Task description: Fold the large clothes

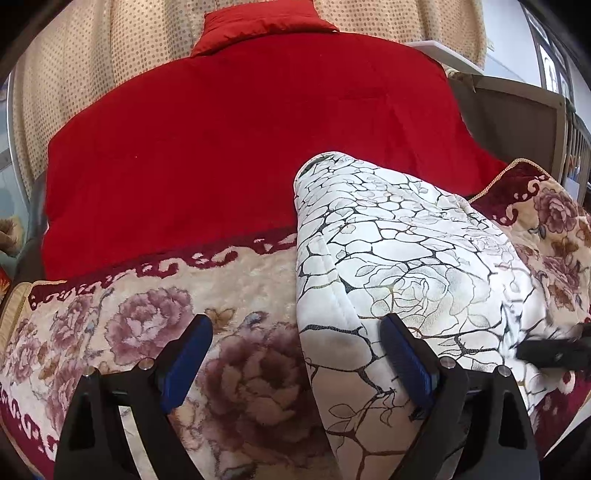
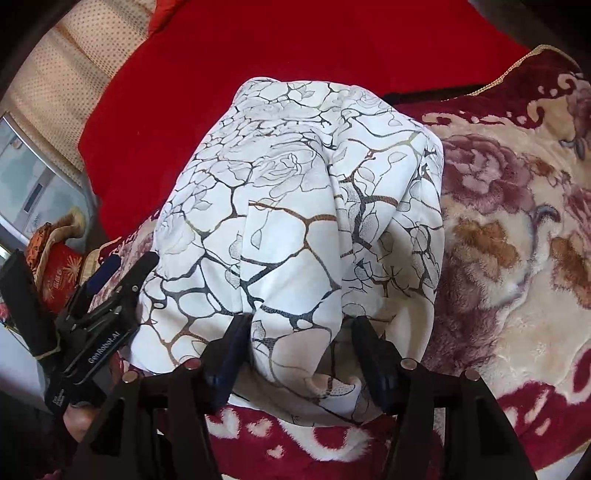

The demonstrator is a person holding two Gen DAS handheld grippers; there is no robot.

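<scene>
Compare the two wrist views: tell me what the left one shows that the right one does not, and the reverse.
Only the left wrist view shows the red collar and the wooden rail. Only the right wrist view shows the left gripper from outside, with a red embroidered item behind it. Both show the white patterned garment folded on the floral blanket, the red quilt beyond, and open jaws.

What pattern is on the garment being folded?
White garment with dark, crack-like veins and faint rose outlines; clearest in the right wrist view.
</scene>
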